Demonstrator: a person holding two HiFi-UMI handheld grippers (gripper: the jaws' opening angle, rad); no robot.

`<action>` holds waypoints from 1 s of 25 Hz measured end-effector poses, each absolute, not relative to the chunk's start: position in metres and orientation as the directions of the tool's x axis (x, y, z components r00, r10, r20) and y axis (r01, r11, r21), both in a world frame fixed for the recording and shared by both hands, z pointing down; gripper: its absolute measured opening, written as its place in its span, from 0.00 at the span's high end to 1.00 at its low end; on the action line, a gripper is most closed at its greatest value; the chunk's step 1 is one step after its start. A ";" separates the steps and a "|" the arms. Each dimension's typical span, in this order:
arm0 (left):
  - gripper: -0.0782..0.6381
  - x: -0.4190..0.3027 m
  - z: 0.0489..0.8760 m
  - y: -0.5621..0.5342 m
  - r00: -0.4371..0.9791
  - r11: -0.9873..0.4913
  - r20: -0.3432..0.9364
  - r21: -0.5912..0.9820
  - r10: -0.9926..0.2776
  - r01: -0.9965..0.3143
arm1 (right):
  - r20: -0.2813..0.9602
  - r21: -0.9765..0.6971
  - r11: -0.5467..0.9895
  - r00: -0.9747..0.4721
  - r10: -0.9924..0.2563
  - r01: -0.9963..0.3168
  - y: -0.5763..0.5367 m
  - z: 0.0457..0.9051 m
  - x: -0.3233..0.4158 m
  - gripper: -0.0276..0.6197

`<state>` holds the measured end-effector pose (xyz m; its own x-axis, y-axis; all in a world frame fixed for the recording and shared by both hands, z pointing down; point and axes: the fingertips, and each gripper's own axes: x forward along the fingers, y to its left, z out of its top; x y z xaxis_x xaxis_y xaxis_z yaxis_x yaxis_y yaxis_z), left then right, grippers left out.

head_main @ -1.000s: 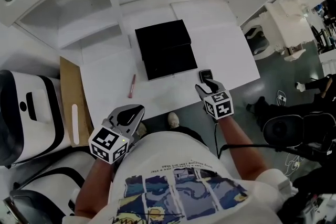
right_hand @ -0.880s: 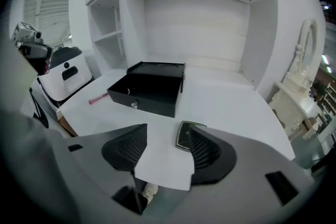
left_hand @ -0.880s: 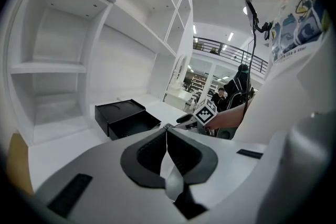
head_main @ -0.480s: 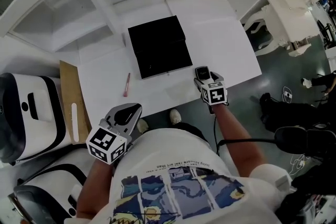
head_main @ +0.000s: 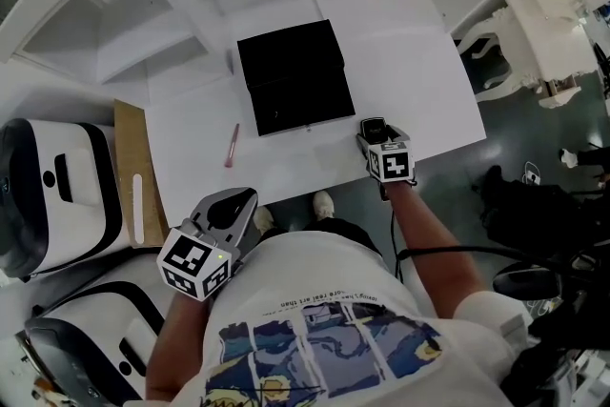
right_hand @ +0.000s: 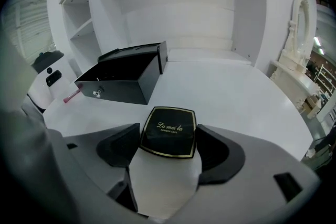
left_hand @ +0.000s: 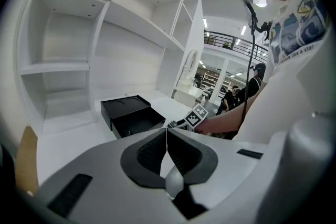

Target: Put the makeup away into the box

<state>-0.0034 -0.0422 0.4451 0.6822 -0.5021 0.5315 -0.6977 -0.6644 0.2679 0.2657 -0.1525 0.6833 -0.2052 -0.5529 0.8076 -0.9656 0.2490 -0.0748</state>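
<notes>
A black powder compact (head_main: 372,124) (right_hand: 169,131) with gold lettering lies flat on the white table (head_main: 419,81) near its front edge. My right gripper (head_main: 374,134) (right_hand: 168,139) points down at it. Its jaws have just been opening and now stand on either side of the compact without clamping it. The open black box (head_main: 291,76) (right_hand: 123,76) (left_hand: 128,115) sits further back, left of the compact. A pink makeup stick (head_main: 231,146) (right_hand: 72,95) lies left of the box. My left gripper (head_main: 246,198) (left_hand: 166,136) hovers off the table's front edge, shut and empty.
White shelving (head_main: 143,24) rises behind the table. A cardboard sheet (head_main: 133,176) and a white-and-black case (head_main: 57,195) stand at the left. Ornate white furniture (head_main: 553,33) is at the right. People are far off in the left gripper view.
My right gripper has come down and forward over the compact, which now lies between its wider jaws. The left gripper has stayed about where it was.
</notes>
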 end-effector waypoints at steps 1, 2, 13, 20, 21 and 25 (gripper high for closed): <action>0.87 -0.003 0.446 -0.042 0.679 -0.661 0.533 0.268 -0.505 -0.701 | 0.805 -0.079 0.250 -0.210 -0.555 -0.965 -0.152 0.683 0.267 0.42; 0.87 -0.002 0.446 -0.042 0.677 -0.658 0.534 0.268 -0.507 -0.704 | 0.803 -0.084 0.254 -0.216 -0.555 -0.964 -0.152 0.683 0.268 0.42; 0.87 0.006 0.445 -0.053 0.687 -0.667 0.522 0.268 -0.506 -0.695 | 0.807 -0.130 0.290 -0.272 -0.524 -0.948 -0.150 0.676 0.267 0.43; 0.87 0.010 0.444 -0.053 0.704 -0.689 0.514 0.267 -0.489 -0.674 | 0.801 -0.131 0.266 -0.260 -0.539 -0.955 -0.145 0.665 0.276 0.43; 0.87 0.010 0.444 -0.053 0.707 -0.692 0.514 0.267 -0.487 -0.671 | 0.800 -0.130 0.260 -0.256 -0.542 -0.957 -0.144 0.663 0.278 0.43; 0.87 0.006 0.443 -0.054 0.714 -0.698 0.507 0.271 -0.483 -0.664 | 0.788 -0.131 0.250 -0.254 -0.561 -0.959 -0.145 0.647 0.280 0.43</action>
